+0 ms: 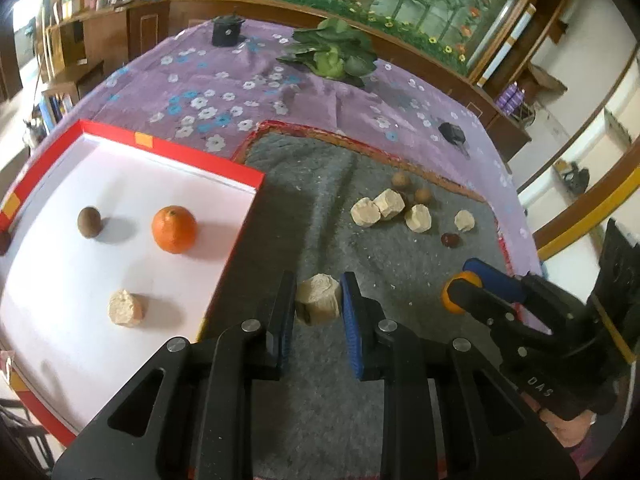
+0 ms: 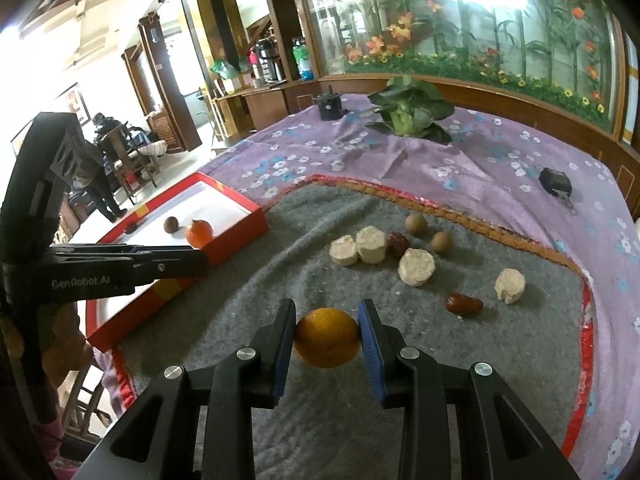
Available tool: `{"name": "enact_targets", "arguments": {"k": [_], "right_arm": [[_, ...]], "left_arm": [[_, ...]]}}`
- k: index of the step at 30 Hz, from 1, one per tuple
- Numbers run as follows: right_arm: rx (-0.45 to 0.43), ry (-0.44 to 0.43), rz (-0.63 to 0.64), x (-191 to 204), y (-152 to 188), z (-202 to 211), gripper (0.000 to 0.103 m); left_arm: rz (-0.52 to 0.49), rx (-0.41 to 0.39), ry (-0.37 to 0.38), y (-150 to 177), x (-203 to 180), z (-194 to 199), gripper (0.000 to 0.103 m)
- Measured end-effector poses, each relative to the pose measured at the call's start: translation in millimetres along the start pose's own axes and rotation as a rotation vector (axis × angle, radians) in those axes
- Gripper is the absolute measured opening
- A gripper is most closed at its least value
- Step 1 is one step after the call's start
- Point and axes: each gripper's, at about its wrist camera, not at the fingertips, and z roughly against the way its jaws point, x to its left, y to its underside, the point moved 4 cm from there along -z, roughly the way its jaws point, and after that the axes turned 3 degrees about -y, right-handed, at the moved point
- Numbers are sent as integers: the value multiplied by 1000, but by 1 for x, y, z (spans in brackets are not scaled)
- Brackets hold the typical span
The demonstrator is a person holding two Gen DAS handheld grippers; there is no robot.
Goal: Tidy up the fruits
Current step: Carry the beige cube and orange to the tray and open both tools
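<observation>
- The gray mat point(image 2: 320, 420) lies on the purple cloth, and most of the food sits on it: pale chunks point(image 2: 416, 266), brown balls point(image 2: 416, 224) and red dates point(image 2: 464, 304).
- The red box point(image 1: 172, 152) sits at the left edge of the mat. An orange point(image 1: 174, 229), a brown ball point(image 1: 89, 222) and one pale chunk point(image 1: 126, 308) are in it already.
- The left claw point(image 1: 318, 300) is squeezed on a pale chunk point(image 1: 318, 299), held just beside the box wall, over the mat.
- The right claw point(image 2: 327, 338) is squeezed on a small orange point(image 2: 327, 342), up above the mat, well apart from the box.
- I think this is the carry step. Both loads are picked up but not dropped off yet.
- Next, each claw should go over the box wall, come down low over white floor, and open. Dropping from high could make the orange roll.
</observation>
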Motion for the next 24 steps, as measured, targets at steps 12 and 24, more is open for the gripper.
{"name": "enact_targets", "arguments": {"k": [12,24], "right_arm": [[15,-118,111,66,-30,-28,31],[90,-241,247,149,-41,-73,31]], "left_arm": [[134,-34,-54,0,72,37,22],[175,-66,-277,21,130,45,22]]}}
